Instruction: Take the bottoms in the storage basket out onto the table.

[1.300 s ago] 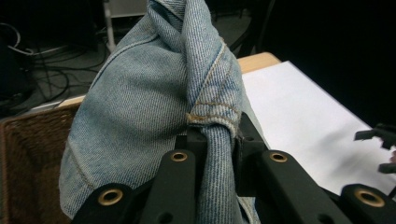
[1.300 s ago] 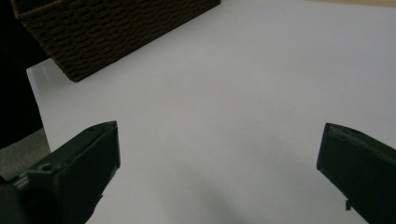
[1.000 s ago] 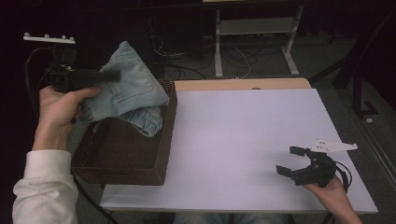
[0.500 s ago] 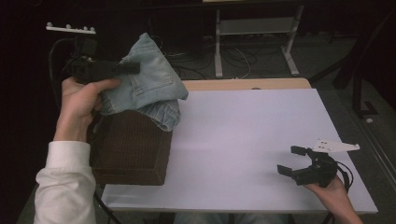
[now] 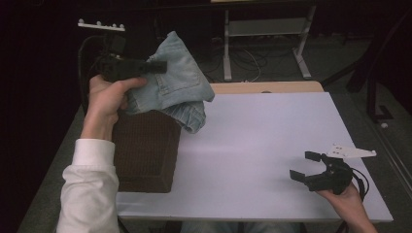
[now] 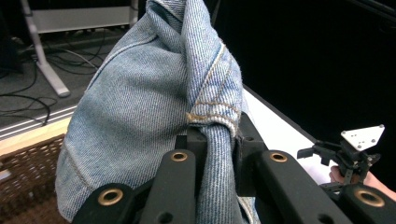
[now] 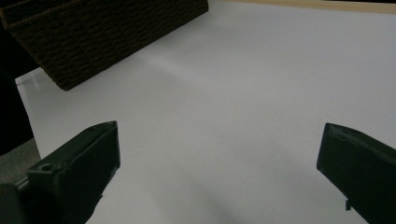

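A pale blue denim garment (image 5: 177, 85) hangs bunched above the dark wicker basket (image 5: 145, 150) at the table's left. My left gripper (image 5: 158, 65) is shut on a fold of it, held up in the person's left hand. In the left gripper view the jeans (image 6: 154, 107) fill the middle, with a seam pinched between the two black jaws; my left gripper (image 6: 215, 140) holds them tight. My right gripper (image 5: 303, 167) rests low over the white table near its front right corner, jaws wide apart. In the right gripper view my right gripper (image 7: 217, 154) has only bare tabletop between its fingers.
The white table (image 5: 272, 136) stretches between basket and right hand. A wooden strip (image 5: 267, 87) runs along its far edge. Behind it stand a white metal frame (image 5: 265, 34) and floor cables. The basket's corner (image 7: 93, 37) sits far left in the right gripper view.
The left hand has carried the jeans up and to the right, away from the basket's far left side toward the table. The right gripper has stayed where it was.
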Available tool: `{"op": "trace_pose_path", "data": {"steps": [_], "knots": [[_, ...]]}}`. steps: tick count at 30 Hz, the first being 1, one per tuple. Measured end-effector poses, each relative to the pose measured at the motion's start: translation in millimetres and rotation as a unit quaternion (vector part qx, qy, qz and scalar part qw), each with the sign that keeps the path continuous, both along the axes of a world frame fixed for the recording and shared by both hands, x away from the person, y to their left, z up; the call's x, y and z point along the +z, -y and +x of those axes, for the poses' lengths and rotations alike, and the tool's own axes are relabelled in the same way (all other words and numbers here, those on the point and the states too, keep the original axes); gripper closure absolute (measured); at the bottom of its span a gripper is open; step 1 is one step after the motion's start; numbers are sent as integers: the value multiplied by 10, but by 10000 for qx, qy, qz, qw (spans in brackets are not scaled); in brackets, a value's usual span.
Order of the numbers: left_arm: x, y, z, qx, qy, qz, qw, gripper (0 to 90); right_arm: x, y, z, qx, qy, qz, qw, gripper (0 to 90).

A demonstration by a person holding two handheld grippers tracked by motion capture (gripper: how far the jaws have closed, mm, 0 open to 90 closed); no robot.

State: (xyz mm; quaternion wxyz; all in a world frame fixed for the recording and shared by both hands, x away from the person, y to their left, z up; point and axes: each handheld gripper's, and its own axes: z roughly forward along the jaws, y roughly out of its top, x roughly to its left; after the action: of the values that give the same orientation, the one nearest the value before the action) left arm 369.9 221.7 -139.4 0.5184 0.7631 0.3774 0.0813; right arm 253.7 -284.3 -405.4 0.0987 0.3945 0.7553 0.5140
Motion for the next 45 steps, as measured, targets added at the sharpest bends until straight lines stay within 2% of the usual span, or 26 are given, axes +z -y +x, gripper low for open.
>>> {"op": "trace_pose_path", "data": {"steps": [14, 29, 45], "knots": [[-91, 253, 91, -199, -63, -21, 9998, 799, -1, 8, -3, -1, -5, 15, 10000, 0], [-332, 540, 237, -485, -265, -118, 9984, 799, 3, 1, -13, 56, -13, 15, 10000, 0], [-530, 916, 360, -895, -437, -244, 9947, 799, 2, 6, -16, 81, -2, 17, 10000, 0]]}}
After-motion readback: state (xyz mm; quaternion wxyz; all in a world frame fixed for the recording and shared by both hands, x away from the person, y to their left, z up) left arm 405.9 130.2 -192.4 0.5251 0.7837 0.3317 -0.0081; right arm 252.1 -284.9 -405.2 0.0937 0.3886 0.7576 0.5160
